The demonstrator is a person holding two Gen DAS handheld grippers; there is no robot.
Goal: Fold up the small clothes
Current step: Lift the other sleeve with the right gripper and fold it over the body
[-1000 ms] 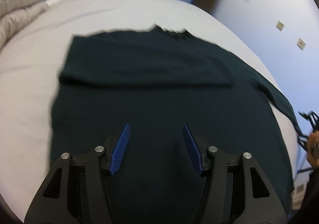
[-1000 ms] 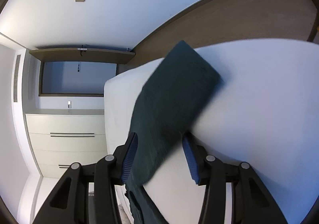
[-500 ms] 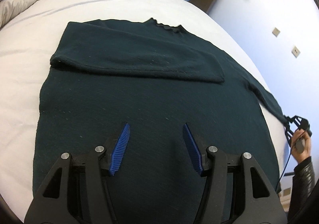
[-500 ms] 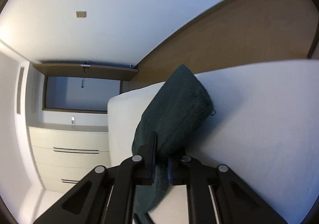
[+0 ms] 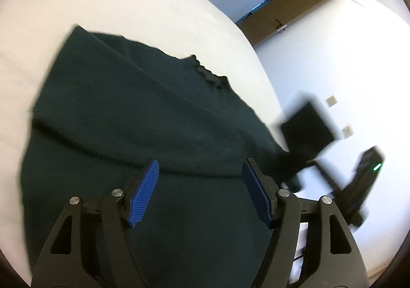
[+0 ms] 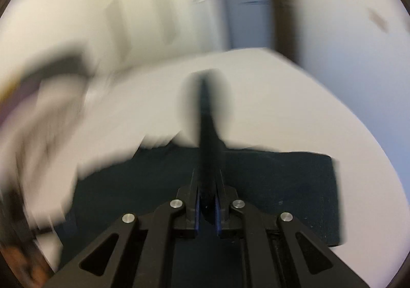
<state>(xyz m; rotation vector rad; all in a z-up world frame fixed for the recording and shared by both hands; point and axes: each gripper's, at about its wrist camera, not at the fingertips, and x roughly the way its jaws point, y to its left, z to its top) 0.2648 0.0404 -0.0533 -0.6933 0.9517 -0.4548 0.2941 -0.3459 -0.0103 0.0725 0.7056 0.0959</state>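
Across the middle of the left wrist frame, on the white bed (image 5: 77,1), lies the dark green sweater (image 5: 143,119) — soft, limp knit, best taken at a cuff or hem edge, I judge. Its collar (image 5: 208,76) points to the upper right, its long axis running from lower left. The left hand-held gripper (image 5: 201,192) hovers spread and empty, while the right hand-held gripper (image 6: 207,207) is pinched on the sleeve (image 6: 208,119) — blurred, lifted.
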